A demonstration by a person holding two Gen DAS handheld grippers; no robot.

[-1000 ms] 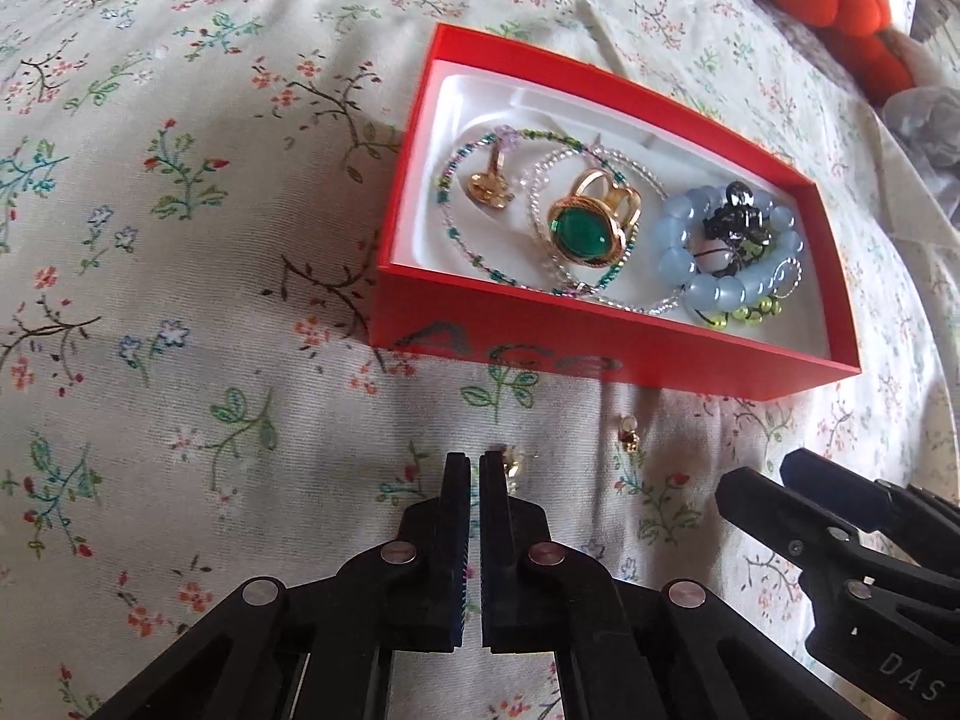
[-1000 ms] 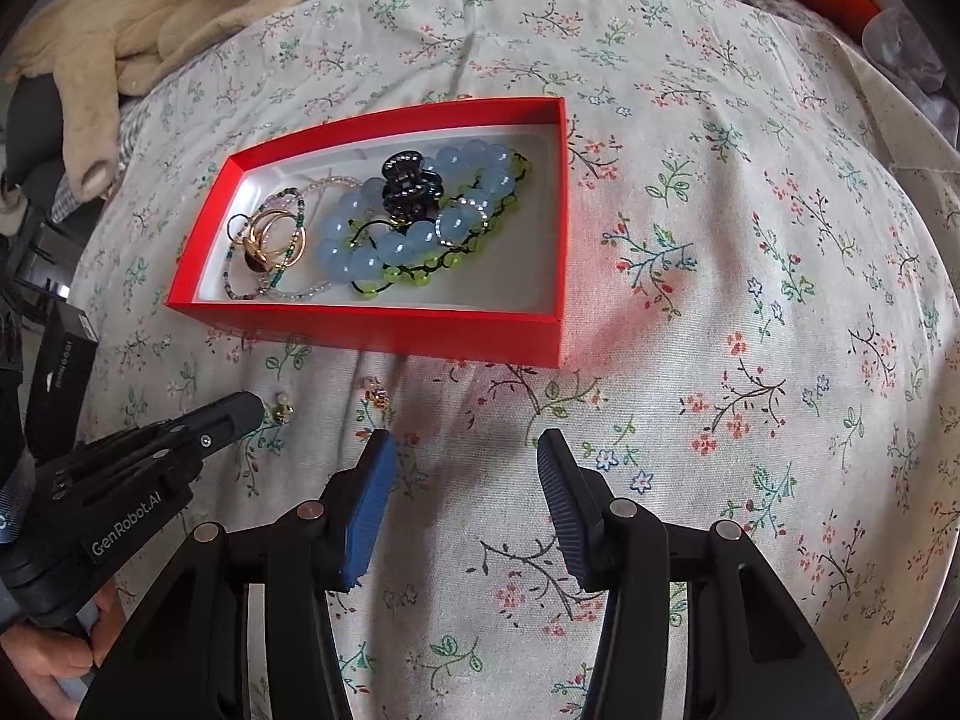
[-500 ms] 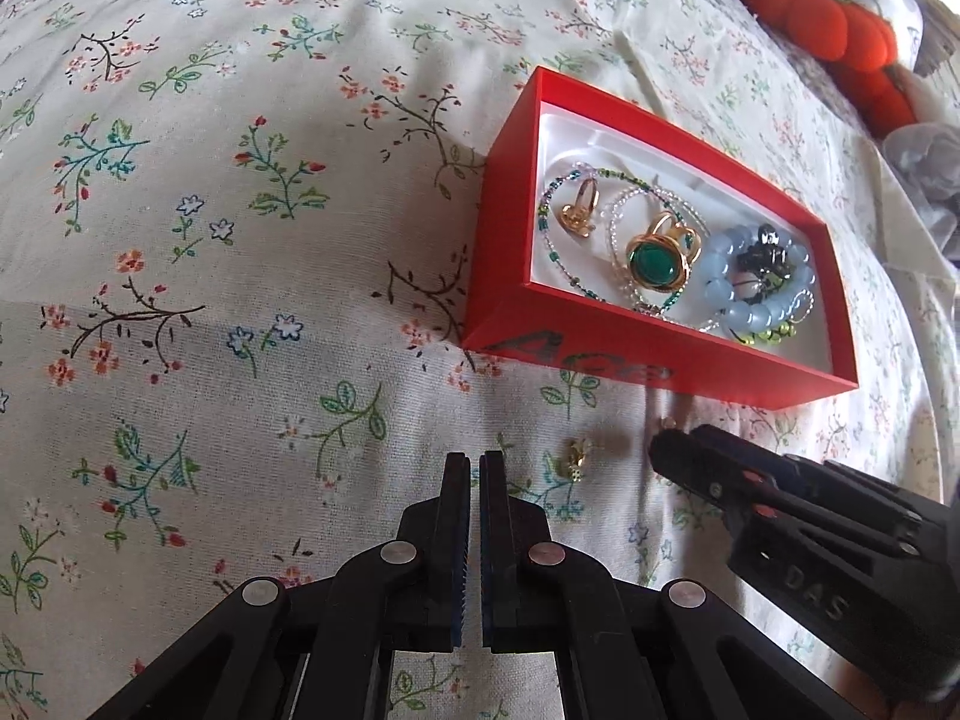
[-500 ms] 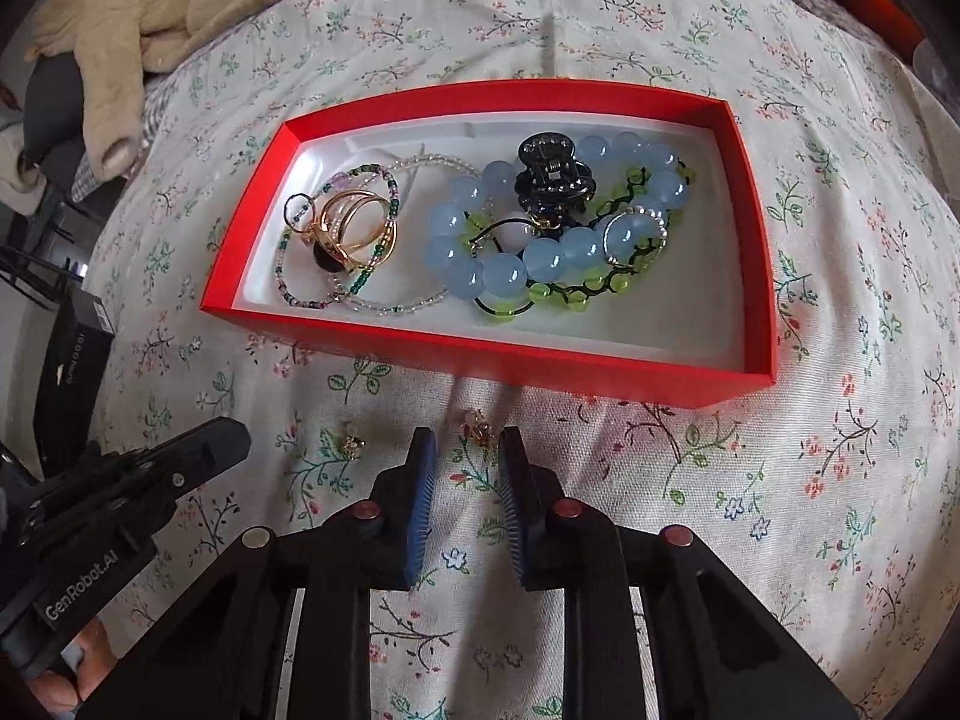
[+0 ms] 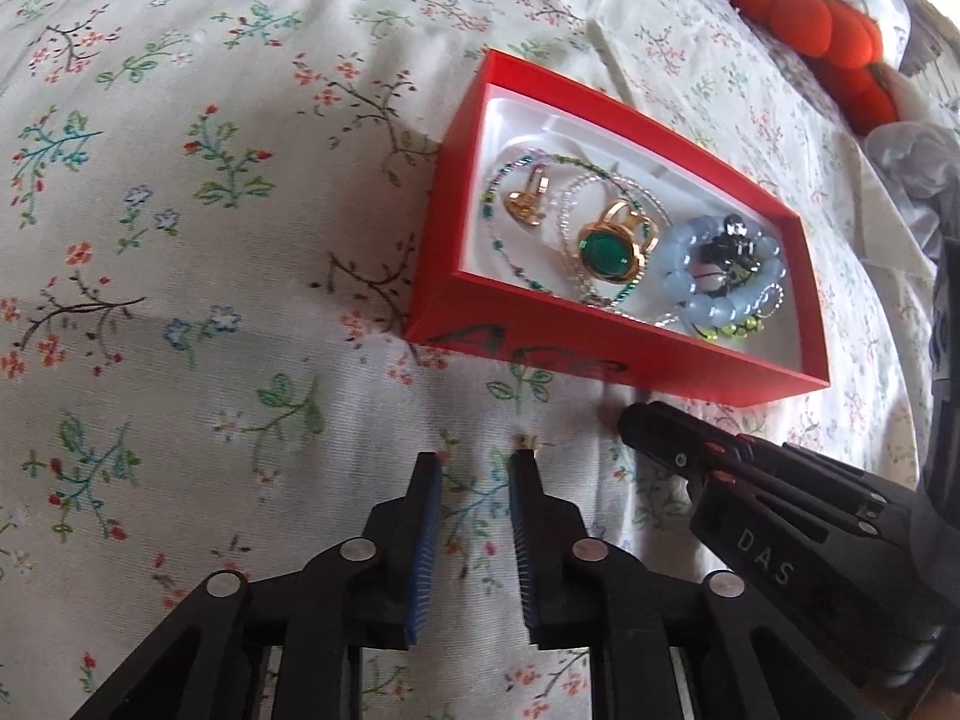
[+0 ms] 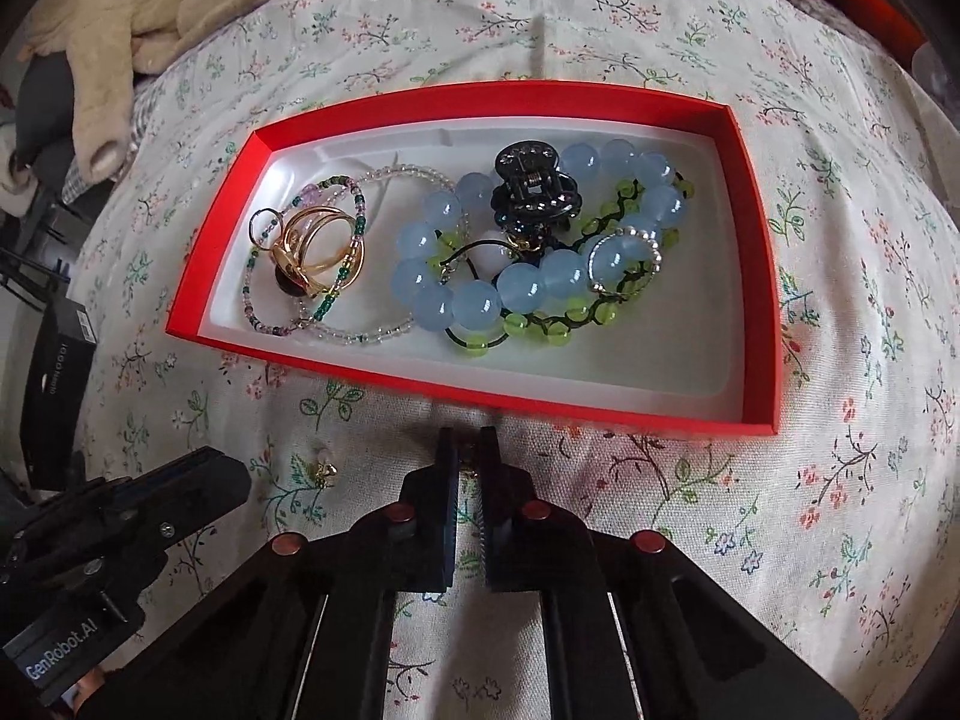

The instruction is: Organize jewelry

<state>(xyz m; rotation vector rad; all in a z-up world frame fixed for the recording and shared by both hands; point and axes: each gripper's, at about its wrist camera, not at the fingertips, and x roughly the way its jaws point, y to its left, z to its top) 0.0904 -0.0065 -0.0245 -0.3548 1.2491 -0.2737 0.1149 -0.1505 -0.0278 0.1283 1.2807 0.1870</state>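
A red box (image 5: 576, 336) (image 6: 600, 408) with a white lining lies on the floral bedspread. It holds a green-stone gold ring (image 5: 606, 249), gold rings (image 6: 318, 240), thin bead strands, a blue bead bracelet (image 6: 480, 300) and a dark hair clip (image 6: 534, 186). Two small gold earrings lie on the cloth in front of the box. One earring (image 5: 528, 441) (image 6: 327, 471) sits at the tip of my left gripper (image 5: 474, 468), which is open. My right gripper (image 6: 468, 450) is closed down around the other earring (image 6: 470, 468), which is mostly hidden between the fingers.
An orange plush toy (image 5: 828, 36) and crumpled cloth lie beyond the box on the right. A cream plush limb (image 6: 120, 48) and a black box (image 6: 57, 372) sit at the bed's left edge. Each gripper shows in the other's view.
My left gripper has opened and its tip has come up to the left earring. My right gripper has closed further and moved forward over the right earring, close to the box's front wall.
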